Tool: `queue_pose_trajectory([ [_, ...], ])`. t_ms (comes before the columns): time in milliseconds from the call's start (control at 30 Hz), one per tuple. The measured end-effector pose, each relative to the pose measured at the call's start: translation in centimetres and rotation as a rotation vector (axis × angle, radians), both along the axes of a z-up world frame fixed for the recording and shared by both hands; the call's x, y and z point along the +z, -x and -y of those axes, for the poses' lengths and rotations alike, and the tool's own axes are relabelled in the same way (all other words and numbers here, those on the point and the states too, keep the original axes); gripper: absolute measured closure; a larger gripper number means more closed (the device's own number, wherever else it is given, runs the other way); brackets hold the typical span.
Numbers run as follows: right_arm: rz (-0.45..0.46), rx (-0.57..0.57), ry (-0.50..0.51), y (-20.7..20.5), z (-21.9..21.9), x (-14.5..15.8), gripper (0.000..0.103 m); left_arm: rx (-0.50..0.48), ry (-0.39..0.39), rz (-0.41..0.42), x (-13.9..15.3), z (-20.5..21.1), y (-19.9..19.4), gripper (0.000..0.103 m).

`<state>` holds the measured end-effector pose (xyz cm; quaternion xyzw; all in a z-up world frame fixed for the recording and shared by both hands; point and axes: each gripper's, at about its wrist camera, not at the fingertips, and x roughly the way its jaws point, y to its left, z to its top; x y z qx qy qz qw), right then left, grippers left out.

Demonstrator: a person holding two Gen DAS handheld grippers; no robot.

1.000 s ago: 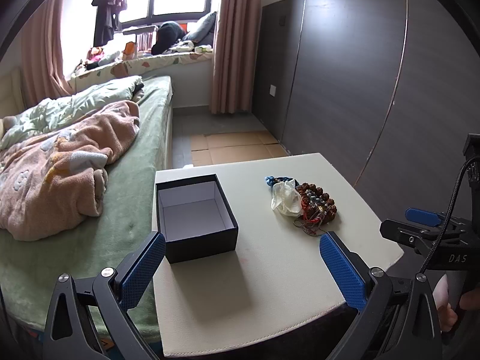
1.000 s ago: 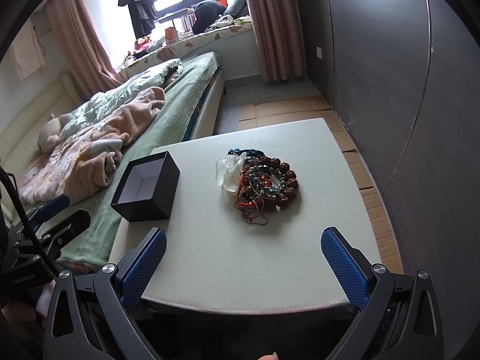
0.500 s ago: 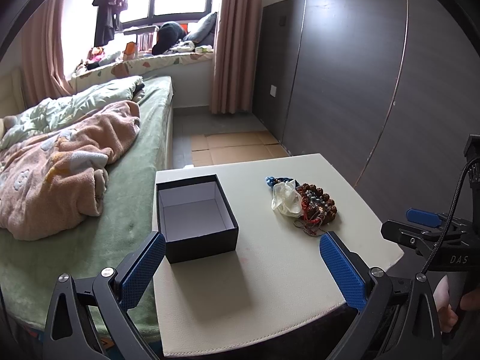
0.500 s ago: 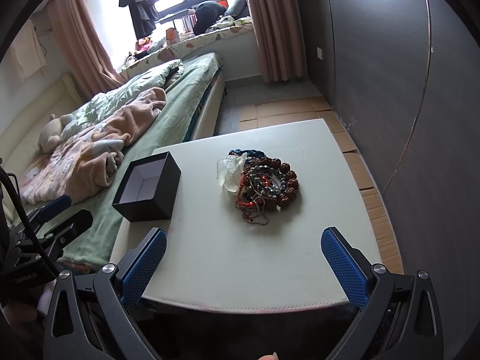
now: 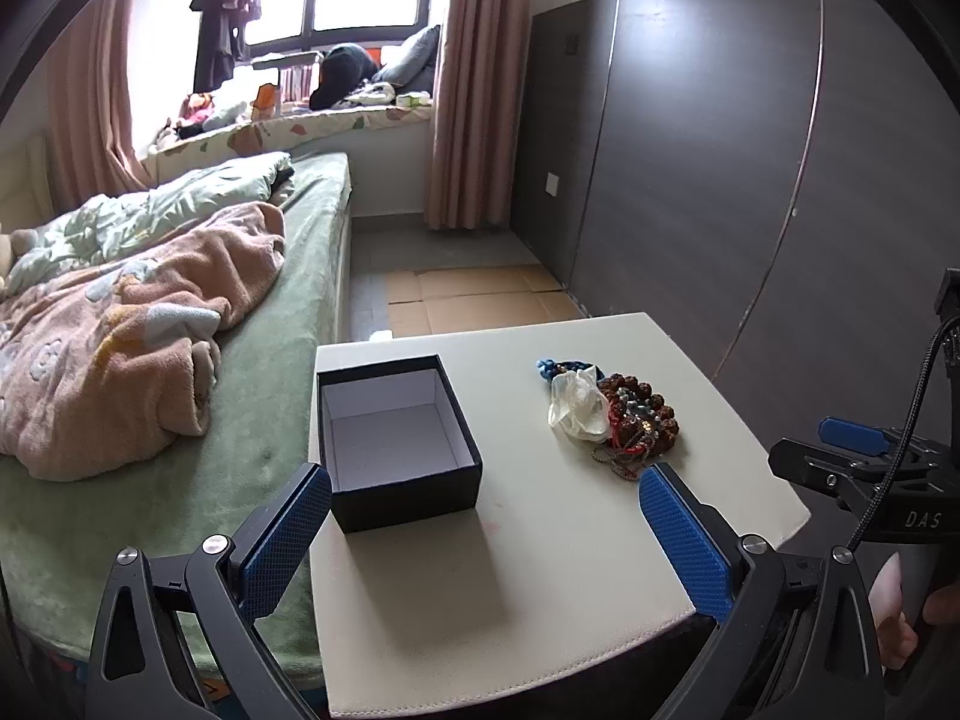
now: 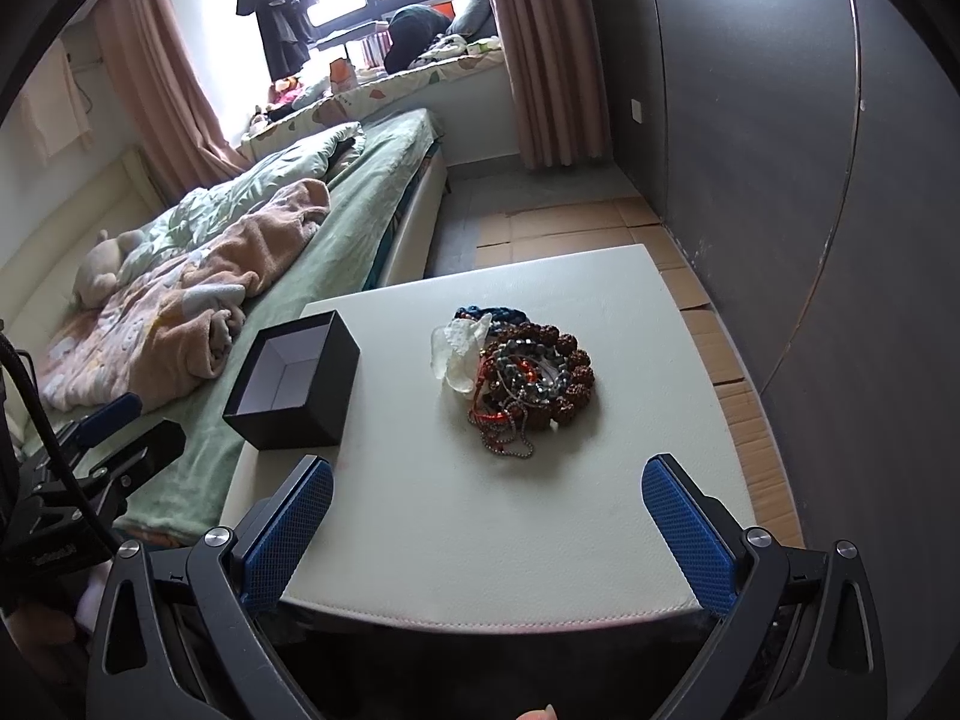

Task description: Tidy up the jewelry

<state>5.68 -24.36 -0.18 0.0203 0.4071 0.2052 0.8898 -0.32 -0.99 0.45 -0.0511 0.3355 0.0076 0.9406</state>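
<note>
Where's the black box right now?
The black box sits open on the table's left side nearest the bed, apart from the jewelry pile.

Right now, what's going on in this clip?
A person holds a tool in each hand over a white table, about to sort jewelry. The left tool and right tool are both open and hold nothing. A pile of bracelets and chains lies untouched on the table, apart from the open black box, which has nothing in it.
</note>
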Motion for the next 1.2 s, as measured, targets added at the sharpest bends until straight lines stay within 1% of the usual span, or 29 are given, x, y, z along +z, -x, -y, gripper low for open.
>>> queue_pose_trajectory([
  [167, 0.002, -0.018, 0.002, -0.4, 0.1, 0.3, 0.000, 0.003, 0.027, 0.003, 0.2, -0.5, -0.8, 0.000],
  [400, -0.014, -0.096, -0.024, -2.0, 1.2, 0.5, 0.000, -0.011, 0.025, 0.014, 0.1, 0.4, -2.4, 0.001],
  [500, -0.022, -0.139, -0.042, -3.1, 2.0, 0.4, 0.000, -0.029, 0.034, 0.013, -0.1, 1.0, -3.4, 0.005],
  [633, -0.033, -0.184, -0.091, -4.8, 3.1, 0.2, 0.000, -0.045, 0.055, 0.011, -0.4, 1.6, -5.0, 0.005],
  [733, -0.039, -0.223, -0.125, -5.9, 3.8, -0.2, 0.000, -0.061, 0.087, -0.012, -1.2, 1.8, -6.6, 0.006],
  [767, -0.046, -0.231, -0.139, -6.3, 3.9, -0.3, 0.000, -0.069, 0.110, -0.026, -1.5, 1.9, -7.3, 0.007],
  [833, -0.064, -0.239, -0.163, -7.0, 3.9, -0.6, 0.000, -0.077, 0.130, -0.034, -1.8, 2.0, -8.1, 0.008],
  [933, -0.101, -0.243, -0.210, -8.1, 3.9, -1.2, 0.001, -0.082, 0.132, -0.042, -2.2, 2.5, -9.0, 0.011],
  [1000, -0.136, -0.238, -0.270, -8.9, 3.8, -1.9, 0.009, -0.092, 0.147, -0.044, -2.5, 2.8, -9.6, 0.015],
  [1033, -0.149, -0.236, -0.285, -9.1, 3.8, -2.1, 0.012, -0.097, 0.151, -0.050, -2.7, 3.0, -10.1, 0.015],
  [1067, -0.178, -0.230, -0.314, -9.6, 3.7, -2.6, 0.018, -0.099, 0.157, -0.056, -2.9, 3.1, -10.4, 0.017],
  [1100, -0.196, -0.226, -0.327, -9.9, 3.5, -3.1, 0.022, -0.102, 0.166, -0.061, -3.1, 3.2, -10.7, 0.022],
  [1133, -0.224, -0.221, -0.350, -10.4, 3.2, -3.7, 0.023, -0.107, 0.180, -0.068, -3.4, 3.4, -11.0, 0.026],
  [1167, -0.241, -0.219, -0.366, -10.8, 3.1, -4.1, 0.027, -0.114, 0.194, -0.079, -3.7, 3.6, -11.5, 0.030],
  [1200, -0.261, -0.219, -0.384, -11.2, 3.1, -4.6, 0.032, -0.118, 0.201, -0.091, -4.0, 3.8, -12.0, 0.031],
])
